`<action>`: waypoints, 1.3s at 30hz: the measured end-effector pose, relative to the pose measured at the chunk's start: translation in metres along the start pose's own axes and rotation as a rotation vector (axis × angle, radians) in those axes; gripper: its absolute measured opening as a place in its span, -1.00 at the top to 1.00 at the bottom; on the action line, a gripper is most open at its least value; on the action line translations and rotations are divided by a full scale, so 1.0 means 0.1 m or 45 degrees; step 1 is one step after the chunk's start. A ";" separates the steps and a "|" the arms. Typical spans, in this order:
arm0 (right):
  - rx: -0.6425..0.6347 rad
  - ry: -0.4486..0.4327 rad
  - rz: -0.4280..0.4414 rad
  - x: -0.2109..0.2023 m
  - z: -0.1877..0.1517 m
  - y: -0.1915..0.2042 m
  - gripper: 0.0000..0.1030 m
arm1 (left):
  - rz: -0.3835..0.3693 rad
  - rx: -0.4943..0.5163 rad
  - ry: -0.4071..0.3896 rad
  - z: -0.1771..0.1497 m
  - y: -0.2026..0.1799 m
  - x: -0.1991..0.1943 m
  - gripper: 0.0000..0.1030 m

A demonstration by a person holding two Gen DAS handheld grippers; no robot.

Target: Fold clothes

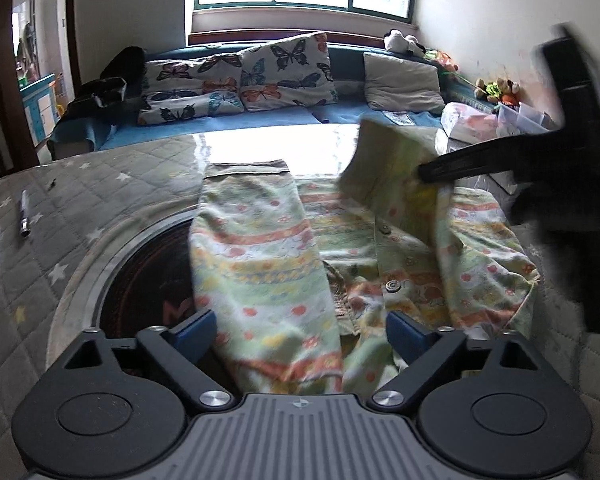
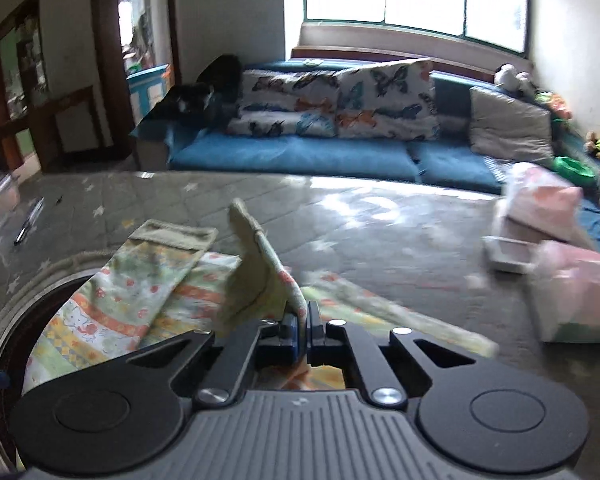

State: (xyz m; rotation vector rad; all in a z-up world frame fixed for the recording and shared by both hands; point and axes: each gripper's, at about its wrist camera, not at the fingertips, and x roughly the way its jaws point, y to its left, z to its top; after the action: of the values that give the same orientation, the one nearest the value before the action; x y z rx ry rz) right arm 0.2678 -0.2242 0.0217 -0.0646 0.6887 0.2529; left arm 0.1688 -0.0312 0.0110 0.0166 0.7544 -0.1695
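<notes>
A pale green child's shirt (image 1: 412, 256) with orange and yellow bands lies buttoned on the quilted grey table cover (image 1: 100, 184). One sleeve (image 1: 256, 248) is laid flat along the body, cuff toward the far side. My left gripper (image 1: 298, 328) is open low over the near hem, its blue pads (image 1: 192, 330) apart on either side of that sleeve. My right gripper (image 2: 304, 320) is shut on the other sleeve (image 2: 256, 268), which stands lifted off the table with its cuff upright. In the left wrist view the right gripper (image 1: 424, 172) reaches in from the right, pinching that raised sleeve (image 1: 388, 160).
A round dark inset (image 1: 148, 272) in the table lies partly under the shirt. A pen (image 1: 25, 220) rests at the far left. Pink packs (image 2: 560, 216) and a small white box (image 2: 508, 254) sit at the right. Behind the table is a blue sofa (image 2: 300, 156) with butterfly pillows.
</notes>
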 end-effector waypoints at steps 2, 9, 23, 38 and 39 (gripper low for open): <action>0.026 -0.028 -0.035 -0.21 -0.03 -0.17 0.94 | -0.004 0.025 0.008 -0.01 -0.02 0.06 -0.57; 0.135 -0.115 -0.208 -1.12 -0.41 -0.76 0.94 | 0.006 0.109 0.023 -0.10 -0.08 0.13 -0.31; 0.356 0.152 -0.399 -1.93 -1.77 -1.15 0.46 | 0.064 0.218 0.020 -0.26 -0.15 0.03 -0.31; 0.304 0.086 -0.398 -1.59 -1.63 -1.29 0.24 | 0.094 0.190 0.039 -0.41 -0.08 -0.02 -0.33; 0.312 0.095 -0.401 -1.51 -1.62 -1.32 0.24 | 0.098 0.188 0.038 -0.42 -0.08 -0.03 -0.33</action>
State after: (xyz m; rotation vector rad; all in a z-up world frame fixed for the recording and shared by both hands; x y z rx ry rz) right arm 0.0879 -0.4069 -0.0105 0.0523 0.7683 -0.1374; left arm 0.1368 -0.0350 -0.0175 0.1883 0.7689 -0.1511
